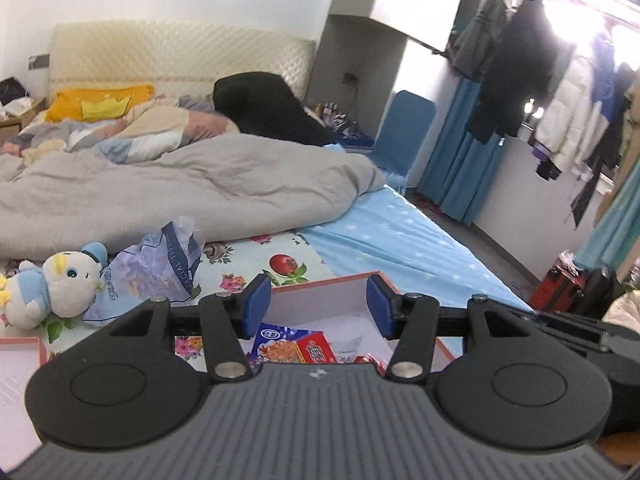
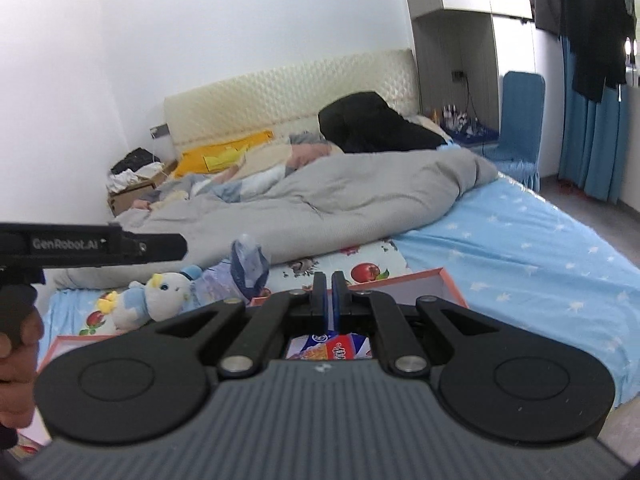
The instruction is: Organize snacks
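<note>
A pink-rimmed white box (image 1: pixel 320 294) sits on the bed and holds several snack packets (image 1: pixel 296 344), one blue-and-white and one red. My left gripper (image 1: pixel 318 304) is open and empty, its blue pads held apart above the box. In the right wrist view the same box (image 2: pixel 448 284) shows behind my right gripper (image 2: pixel 330 294), which is shut with nothing between its pads. A snack packet (image 2: pixel 332 346) is visible under it. The box's lid (image 1: pixel 20 360) lies to the left.
A plush toy (image 1: pixel 60 284) and a crumpled tissue pack (image 1: pixel 160 268) lie left of the box on a flowered mat. A grey duvet (image 1: pixel 180 188) covers the bed behind. The left gripper's body (image 2: pixel 92 244) crosses the right view's left side. A floor and suitcase (image 1: pixel 560 288) are right.
</note>
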`<state>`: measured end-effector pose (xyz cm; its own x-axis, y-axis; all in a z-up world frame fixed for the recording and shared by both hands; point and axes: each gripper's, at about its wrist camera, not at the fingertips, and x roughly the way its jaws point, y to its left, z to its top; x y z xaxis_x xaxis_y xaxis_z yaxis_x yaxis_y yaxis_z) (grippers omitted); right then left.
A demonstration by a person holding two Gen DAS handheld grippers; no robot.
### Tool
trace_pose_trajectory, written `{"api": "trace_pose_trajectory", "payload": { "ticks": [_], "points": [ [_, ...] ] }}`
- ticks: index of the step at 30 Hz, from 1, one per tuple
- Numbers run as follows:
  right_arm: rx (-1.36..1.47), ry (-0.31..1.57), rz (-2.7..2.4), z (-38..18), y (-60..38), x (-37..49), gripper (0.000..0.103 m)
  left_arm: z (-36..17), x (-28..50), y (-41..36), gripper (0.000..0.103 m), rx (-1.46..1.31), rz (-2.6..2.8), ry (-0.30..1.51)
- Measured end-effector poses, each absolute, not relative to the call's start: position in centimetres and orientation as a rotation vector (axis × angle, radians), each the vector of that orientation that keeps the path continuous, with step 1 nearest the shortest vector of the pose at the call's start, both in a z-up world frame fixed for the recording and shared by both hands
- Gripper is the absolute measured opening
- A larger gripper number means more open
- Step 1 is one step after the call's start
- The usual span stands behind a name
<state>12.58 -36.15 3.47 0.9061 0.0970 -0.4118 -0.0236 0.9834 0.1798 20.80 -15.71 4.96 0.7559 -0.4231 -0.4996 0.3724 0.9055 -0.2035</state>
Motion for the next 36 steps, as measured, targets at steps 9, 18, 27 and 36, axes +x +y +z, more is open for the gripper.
{"api": "trace_pose_trajectory", "payload": {
  "ticks": [9, 18, 27, 36],
  "points": [
    [0.158, 0.425, 0.046, 3.1, -34.6, 6.5, 0.006, 4.5, 13.3, -14.1, 0.059, -0.084, -0.45, 0.533],
    [0.189, 0.451, 0.017, -0.2, -34.3, 4.1, 0.006, 1.1, 8.9, -13.4, 0.059, -0.057, -0.418, 0.564],
    [0.182, 0.499, 0.041, -3.1, -33.6, 2.8, 0.006, -1.8, 7.1, -12.7, 0.059, -0.061, -0.388, 0.598],
    [0.181, 0.494, 0.01, -3.2, -33.7, 2.3, 0.006, -2.7, 7.7, -12.1, 0.059, -0.089, -0.363, 0.651]
  ]
}}
